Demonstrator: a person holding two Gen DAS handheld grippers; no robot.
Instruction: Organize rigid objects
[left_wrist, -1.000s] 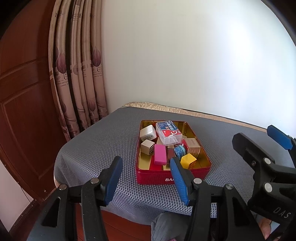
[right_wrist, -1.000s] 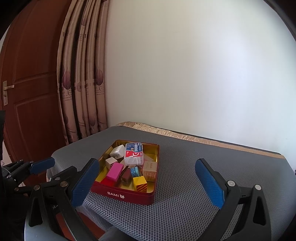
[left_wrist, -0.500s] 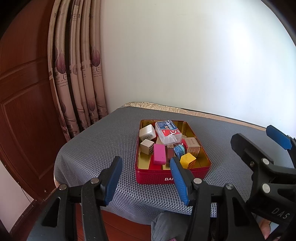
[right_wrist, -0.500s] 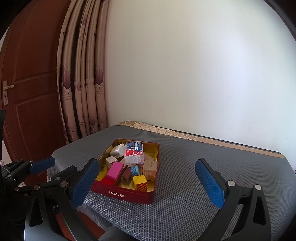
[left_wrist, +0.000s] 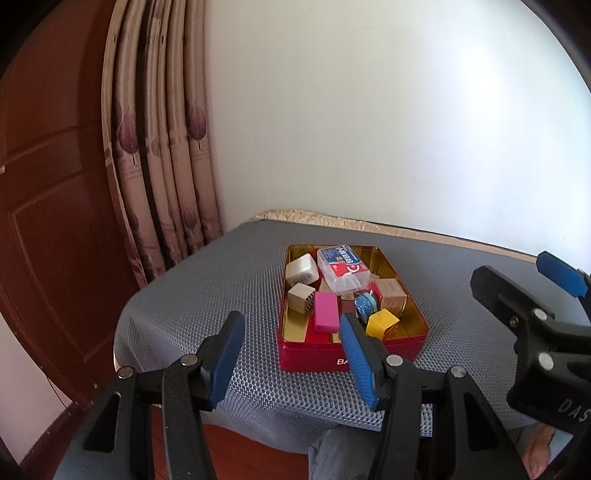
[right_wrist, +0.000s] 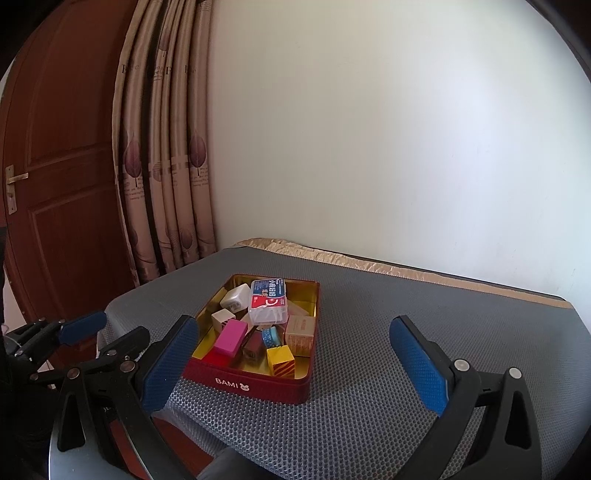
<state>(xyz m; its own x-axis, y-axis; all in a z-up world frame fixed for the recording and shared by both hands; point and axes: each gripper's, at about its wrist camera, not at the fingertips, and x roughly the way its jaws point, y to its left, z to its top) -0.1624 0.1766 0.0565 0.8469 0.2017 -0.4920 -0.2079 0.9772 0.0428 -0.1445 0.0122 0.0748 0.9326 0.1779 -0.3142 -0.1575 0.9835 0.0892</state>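
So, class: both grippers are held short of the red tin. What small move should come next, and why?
Probably ease the right gripper forward over the yellow block. Both sets of jaws are open and empty, and that block sits at the near edge of the crowded red tin.

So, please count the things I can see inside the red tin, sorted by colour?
White: 3, charger, patterned cube, clear labelled box
Pink: 1
Yellow: 1
Blue: 1, tape roll
Beige: 1, carton
Dark red: 1
Total: 8 visible, others possibly hidden.
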